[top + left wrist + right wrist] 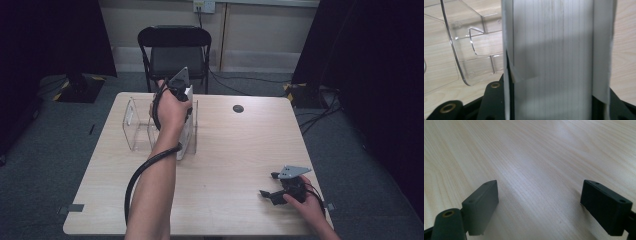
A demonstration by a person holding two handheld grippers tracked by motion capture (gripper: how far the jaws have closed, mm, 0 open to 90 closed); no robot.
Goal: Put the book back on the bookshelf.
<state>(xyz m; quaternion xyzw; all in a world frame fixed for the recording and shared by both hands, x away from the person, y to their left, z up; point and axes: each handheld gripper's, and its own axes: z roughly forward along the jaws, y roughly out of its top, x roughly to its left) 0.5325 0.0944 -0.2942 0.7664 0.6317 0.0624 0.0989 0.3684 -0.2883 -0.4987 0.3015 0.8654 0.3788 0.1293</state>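
A thick white book-like block stands upright between the jaws of my left gripper, which is shut on it. In the high view the left gripper points down over the block, at the right end of a clear plastic rack on the left rear of the table. The rack's clear dividers lie just left of the block. My right gripper rests near the table's front right with a hand on it. Its jaws stand open over bare wood in the right gripper view.
The light wooden table has a small dark round grommet at the back. A black folding chair stands behind the table. Cables run over the floor at the right, and dark curtains hang at both sides.
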